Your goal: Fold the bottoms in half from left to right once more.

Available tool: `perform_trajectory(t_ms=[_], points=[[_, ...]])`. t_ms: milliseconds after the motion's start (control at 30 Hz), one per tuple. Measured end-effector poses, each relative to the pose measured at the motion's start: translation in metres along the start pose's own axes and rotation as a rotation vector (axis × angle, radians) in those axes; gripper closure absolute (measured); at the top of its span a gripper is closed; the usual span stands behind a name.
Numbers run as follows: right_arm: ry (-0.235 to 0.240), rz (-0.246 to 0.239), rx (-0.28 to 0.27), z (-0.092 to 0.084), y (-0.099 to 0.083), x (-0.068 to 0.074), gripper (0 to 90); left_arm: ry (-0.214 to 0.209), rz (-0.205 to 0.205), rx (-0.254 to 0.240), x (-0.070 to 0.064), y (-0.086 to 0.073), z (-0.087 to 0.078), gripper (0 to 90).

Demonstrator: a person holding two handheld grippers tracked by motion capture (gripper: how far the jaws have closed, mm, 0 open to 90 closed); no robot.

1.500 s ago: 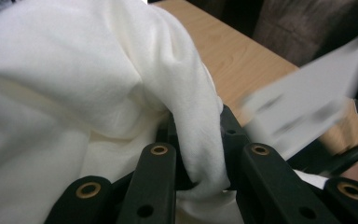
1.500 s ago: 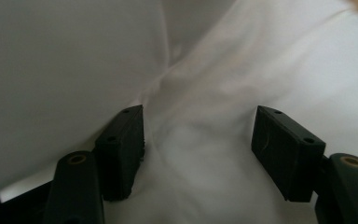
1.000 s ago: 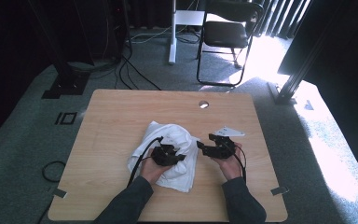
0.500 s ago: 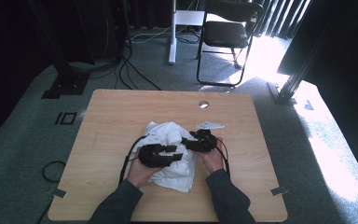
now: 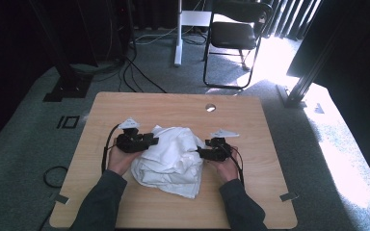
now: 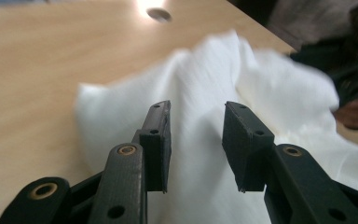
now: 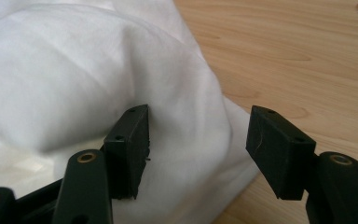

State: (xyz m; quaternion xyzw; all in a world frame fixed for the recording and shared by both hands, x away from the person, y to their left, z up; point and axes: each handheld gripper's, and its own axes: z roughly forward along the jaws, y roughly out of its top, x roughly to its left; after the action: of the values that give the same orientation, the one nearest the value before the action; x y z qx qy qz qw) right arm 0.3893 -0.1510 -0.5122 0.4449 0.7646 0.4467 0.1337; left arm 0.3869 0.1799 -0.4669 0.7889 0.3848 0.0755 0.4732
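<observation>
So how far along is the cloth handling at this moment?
Done: the white cloth lies bunched in rough layers mid-table. In hand: nothing gripped; the left gripper and right gripper stand open at the cloth's opposite sides, jaws apart. Left: taking hold of an edge and tidying the loose, uneven heap.

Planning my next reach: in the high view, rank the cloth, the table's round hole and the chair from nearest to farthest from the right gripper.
1. Cloth: just left of the right gripper.
2. Hole: up the table.
3. Chair: on the floor beyond the table.
</observation>
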Motion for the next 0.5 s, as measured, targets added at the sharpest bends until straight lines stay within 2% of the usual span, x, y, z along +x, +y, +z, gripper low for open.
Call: perform_trajectory(t_ms=[133, 200, 267, 333, 433, 500], points=[[-0.004, -0.011, -0.030, -0.024, -0.005, 0.003, 37.1, -0.023, -0.017, 0.026, -0.004, -0.015, 0.011, 62.3], [0.022, -0.025, -0.021, -0.032, -0.011, 0.008, 37.1, -0.019, -0.027, 0.018, -0.006, -0.023, 0.014, 61.1], [0.026, -0.058, 0.000, -0.036, -0.018, 0.014, 37.3, -0.034, -0.048, 0.007, -0.006, -0.028, 0.015, 60.8], [0.051, -0.065, 0.024, -0.034, -0.023, 0.016, 38.5, -0.041, -0.070, -0.007, -0.007, -0.032, 0.015, 60.8], [0.055, -0.078, 0.061, -0.023, -0.026, 0.018, 39.0, -0.033, -0.075, -0.016, -0.013, -0.039, 0.015, 60.8], [0.049, -0.082, 0.070, -0.014, -0.025, 0.017, 39.0, -0.023, -0.083, -0.039, -0.017, -0.044, 0.015, 60.7]])
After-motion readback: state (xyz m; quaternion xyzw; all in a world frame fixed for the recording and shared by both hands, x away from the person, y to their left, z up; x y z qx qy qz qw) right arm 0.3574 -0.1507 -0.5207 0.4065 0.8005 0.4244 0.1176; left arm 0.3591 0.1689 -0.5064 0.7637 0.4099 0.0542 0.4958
